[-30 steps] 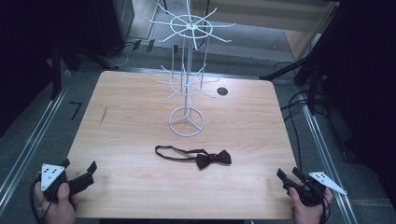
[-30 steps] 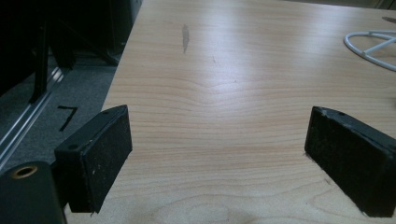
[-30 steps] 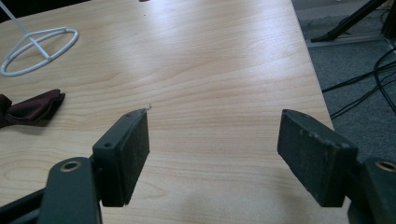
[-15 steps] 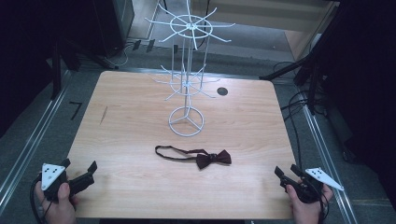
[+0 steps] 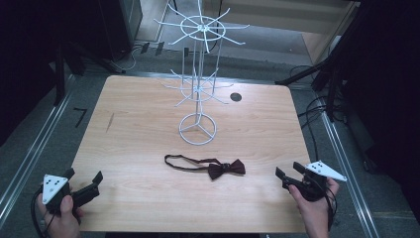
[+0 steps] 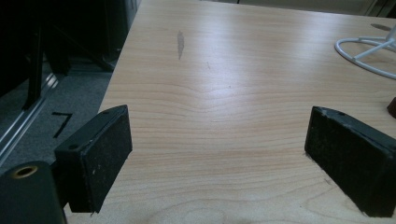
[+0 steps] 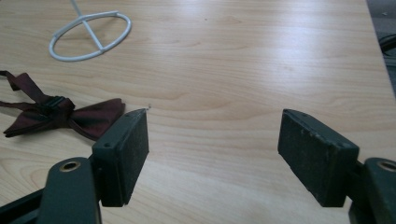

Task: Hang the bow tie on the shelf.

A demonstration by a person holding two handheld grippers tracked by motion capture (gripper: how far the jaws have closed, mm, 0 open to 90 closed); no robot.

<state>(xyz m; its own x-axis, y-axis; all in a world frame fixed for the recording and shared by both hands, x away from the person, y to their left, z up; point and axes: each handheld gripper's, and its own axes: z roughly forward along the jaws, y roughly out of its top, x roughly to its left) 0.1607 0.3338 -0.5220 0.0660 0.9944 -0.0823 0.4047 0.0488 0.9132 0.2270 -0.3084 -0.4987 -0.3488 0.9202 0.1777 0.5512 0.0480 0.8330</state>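
- High view: I see the wooden desk (image 5: 148,144) with a white wire stand (image 5: 198,99) upright on it, its ring base just past the middle of the board. A dark red bow tie (image 5: 226,169) lies flat in front of that base, and its thin strap (image 5: 183,162) loops away toward the left. My left tool (image 5: 84,176) sits at the near left corner, held in a hand (image 5: 62,210), jaws apart with nothing between them. My right tool (image 5: 289,172) is over the near right part of the desk, in the other hand (image 5: 312,208), pointing toward the bow tie and well short of it; its jaws are spread wide and hold nothing.
- Left gripper view: I look along the left tool (image 6: 217,140), its two black pads wide apart over bare desk (image 6: 224,74). The stand's ring base (image 6: 369,51) shows at the far right, and a dark corner of the bow tie (image 6: 392,107) at the right edge.
- Right gripper view: I look along the right tool (image 7: 212,140), pads wide apart over bare wood. The bow tie (image 7: 70,116) lies to the left, partly behind the left pad and outside the gap. The ring base (image 7: 91,35) stands beyond it.
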